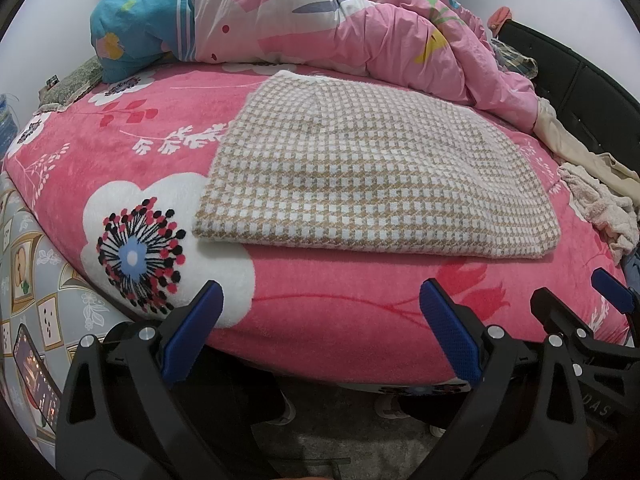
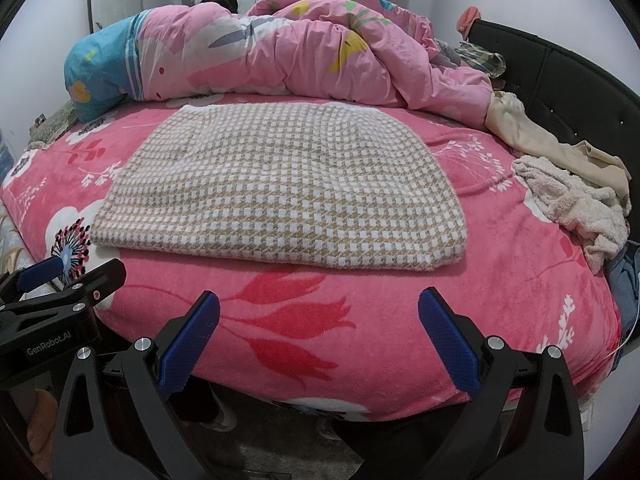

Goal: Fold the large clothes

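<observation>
Pink bed (image 2: 320, 320) — one folded checked garment (image 2: 280, 196), two spread-fingered, empty grippers.

Both wrist views look low from the foot edge across the pink floral fleece bed (image 1: 320, 312); both share the folded beige-and-white checked knit garment (image 2: 280, 192).

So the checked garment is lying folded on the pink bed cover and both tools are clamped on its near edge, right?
Not quite. The checked garment does lie folded on the pink bed cover, but both wrist views show the left tool and right tool open, short of its near edge, holding nothing.
</observation>
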Demonstrator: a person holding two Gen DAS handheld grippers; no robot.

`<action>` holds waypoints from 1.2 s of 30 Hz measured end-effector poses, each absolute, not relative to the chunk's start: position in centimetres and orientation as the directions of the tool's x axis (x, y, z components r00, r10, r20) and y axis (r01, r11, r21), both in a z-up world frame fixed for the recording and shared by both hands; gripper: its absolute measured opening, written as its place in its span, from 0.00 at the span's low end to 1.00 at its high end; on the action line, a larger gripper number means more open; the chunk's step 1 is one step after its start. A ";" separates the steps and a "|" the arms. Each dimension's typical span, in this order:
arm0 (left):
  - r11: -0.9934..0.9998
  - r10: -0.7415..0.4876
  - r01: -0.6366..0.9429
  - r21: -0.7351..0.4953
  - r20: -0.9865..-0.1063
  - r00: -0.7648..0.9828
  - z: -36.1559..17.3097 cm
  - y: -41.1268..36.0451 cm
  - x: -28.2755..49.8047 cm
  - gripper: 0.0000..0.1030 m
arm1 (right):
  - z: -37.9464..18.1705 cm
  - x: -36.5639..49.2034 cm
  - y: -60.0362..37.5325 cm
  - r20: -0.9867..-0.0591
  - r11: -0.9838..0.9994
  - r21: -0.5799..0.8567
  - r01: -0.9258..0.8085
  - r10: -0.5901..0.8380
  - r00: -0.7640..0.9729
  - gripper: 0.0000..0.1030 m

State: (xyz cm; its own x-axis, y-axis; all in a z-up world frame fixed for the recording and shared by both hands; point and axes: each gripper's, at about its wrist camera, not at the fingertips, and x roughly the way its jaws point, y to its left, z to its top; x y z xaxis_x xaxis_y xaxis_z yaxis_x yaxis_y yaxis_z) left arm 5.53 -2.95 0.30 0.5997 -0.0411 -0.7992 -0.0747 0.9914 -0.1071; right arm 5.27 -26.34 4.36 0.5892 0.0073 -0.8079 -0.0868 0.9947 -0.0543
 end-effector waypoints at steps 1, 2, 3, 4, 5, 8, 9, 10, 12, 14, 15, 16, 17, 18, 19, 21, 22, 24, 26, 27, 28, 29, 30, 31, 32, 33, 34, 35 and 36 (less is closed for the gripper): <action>0.991 -0.041 -0.074 -0.107 -0.799 0.600 0.3 -2.9 5.5 0.92 | 4.4 5.3 -26.3 -0.808 0.995 -0.055 -0.089 0.009 0.589 0.94; 0.992 -0.040 -0.074 -0.106 -0.799 0.600 0.3 -3.0 5.5 0.92 | 4.4 5.3 -26.3 -0.808 0.994 -0.055 -0.090 0.009 0.590 0.94; 0.992 -0.040 -0.074 -0.106 -0.799 0.600 0.2 -2.9 5.5 0.92 | 4.4 5.3 -26.4 -0.807 0.994 -0.056 -0.090 0.008 0.590 0.94; 0.992 -0.040 -0.075 -0.106 -0.799 0.601 0.2 -2.9 5.5 0.92 | 4.4 5.3 -26.3 -0.808 0.994 -0.055 -0.090 0.009 0.589 0.94; 0.992 -0.040 -0.075 -0.106 -0.798 0.601 0.3 -3.0 5.5 0.92 | 4.4 5.3 -26.3 -0.808 0.994 -0.054 -0.090 0.010 0.589 0.94; 0.991 -0.040 -0.075 -0.107 -0.798 0.601 0.3 -2.9 5.5 0.92 | 4.3 5.3 -26.2 -0.808 0.994 -0.056 -0.091 0.009 0.589 0.94; 0.992 -0.041 -0.074 -0.106 -0.799 0.600 0.2 -2.9 5.5 0.92 | 4.4 5.3 -26.4 -0.808 0.994 -0.056 -0.091 0.009 0.589 0.94; 0.992 -0.042 -0.073 -0.107 -0.799 0.600 0.2 -2.8 5.5 0.92 | 4.4 5.3 -26.4 -0.808 0.994 -0.056 -0.091 0.008 0.589 0.94; 0.992 -0.042 -0.073 -0.107 -0.799 0.600 0.3 -2.9 5.5 0.92 | 4.4 5.3 -26.3 -0.808 0.994 -0.056 -0.090 0.008 0.590 0.94; 0.992 -0.042 -0.073 -0.107 -0.799 0.600 0.2 -2.9 5.5 0.92 | 4.4 5.3 -26.3 -0.808 0.994 -0.056 -0.089 0.008 0.589 0.94; 0.992 -0.042 -0.073 -0.107 -0.799 0.600 0.2 -2.8 5.5 0.92 | 4.4 5.3 -26.3 -0.808 0.994 -0.056 -0.089 0.008 0.589 0.94; 0.992 -0.041 -0.073 -0.106 -0.798 0.601 0.2 -2.9 5.5 0.92 | 4.4 5.3 -26.2 -0.808 0.994 -0.056 -0.089 0.007 0.590 0.94; 0.992 -0.041 -0.073 -0.106 -0.798 0.601 0.2 -2.9 5.5 0.92 | 4.4 5.3 -26.2 -0.808 0.994 -0.056 -0.089 0.007 0.590 0.94; 0.992 -0.041 -0.073 -0.106 -0.799 0.600 0.2 -2.8 5.5 0.92 | 4.4 5.3 -26.3 -0.808 0.994 -0.056 -0.089 0.007 0.589 0.94; 0.992 -0.042 -0.073 -0.107 -0.799 0.600 0.2 -2.8 5.5 0.92 | 4.4 5.3 -26.2 -0.808 0.995 -0.056 -0.089 0.008 0.589 0.94; 0.992 -0.042 -0.073 -0.106 -0.799 0.600 0.2 -2.8 5.5 0.92 | 4.4 5.3 -26.1 -0.808 0.994 -0.057 -0.088 0.006 0.589 0.94; 0.992 -0.042 -0.073 -0.107 -0.799 0.600 0.2 -2.8 5.5 0.92 | 4.4 5.3 -26.2 -0.809 0.994 -0.057 -0.089 0.007 0.588 0.94; 0.992 -0.042 -0.073 -0.107 -0.799 0.600 0.2 -2.8 5.5 0.92 | 4.5 5.3 -26.4 -0.809 0.994 -0.058 -0.093 0.008 0.588 0.94; 0.992 -0.042 -0.073 -0.107 -0.799 0.600 0.2 -2.9 5.5 0.92 | 4.4 5.3 -26.2 -0.809 0.994 -0.057 -0.092 0.008 0.588 0.94; 0.992 -0.042 -0.074 -0.107 -0.799 0.600 0.3 -2.9 5.5 0.92 | 4.4 5.3 -26.2 -0.809 0.994 -0.057 -0.092 0.008 0.588 0.94; 0.992 -0.041 -0.073 -0.106 -0.798 0.601 0.2 -2.9 5.5 0.92 | 4.4 5.3 -26.2 -0.809 0.994 -0.058 -0.091 0.007 0.588 0.94; 0.992 -0.040 -0.073 -0.106 -0.798 0.601 0.2 -2.9 5.5 0.92 | 4.4 5.3 -26.2 -0.809 0.994 -0.058 -0.091 0.007 0.588 0.94; 0.991 -0.041 -0.075 -0.107 -0.798 0.601 0.2 -2.8 5.5 0.92 | 4.4 5.3 -26.1 -0.809 0.994 -0.059 -0.093 0.007 0.588 0.94; 0.991 -0.041 -0.075 -0.107 -0.798 0.601 0.2 -2.8 5.5 0.92 | 4.4 5.3 -26.2 -0.809 0.994 -0.059 -0.094 0.008 0.588 0.94; 0.991 -0.040 -0.075 -0.106 -0.798 0.601 0.3 -2.9 5.5 0.92 | 4.4 5.3 -26.2 -0.809 0.994 -0.060 -0.094 0.007 0.588 0.94; 0.991 -0.040 -0.075 -0.106 -0.798 0.601 0.2 -2.8 5.5 0.92 | 4.5 5.3 -26.2 -0.809 0.994 -0.060 -0.094 0.007 0.588 0.94; 0.991 -0.040 -0.075 -0.107 -0.798 0.601 0.2 -2.8 5.5 0.92 | 4.5 5.2 -26.2 -0.809 0.994 -0.060 -0.094 0.007 0.588 0.94; 0.991 -0.041 -0.074 -0.107 -0.799 0.601 0.2 -2.8 5.6 0.92 | 4.4 5.3 -26.2 -0.808 0.994 -0.060 -0.093 0.006 0.589 0.94; 0.992 -0.041 -0.074 -0.107 -0.799 0.601 0.2 -2.8 5.5 0.92 | 4.5 5.2 -26.2 -0.808 0.994 -0.061 -0.092 0.005 0.589 0.94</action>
State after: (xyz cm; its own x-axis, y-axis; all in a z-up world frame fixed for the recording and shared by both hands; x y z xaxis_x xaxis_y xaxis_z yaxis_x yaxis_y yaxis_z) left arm 5.55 -2.83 0.25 0.6005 -0.0414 -0.7985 -0.0738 0.9915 -0.1069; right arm 5.25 -26.19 4.46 0.5891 0.0050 -0.8080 -0.0922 0.9939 -0.0612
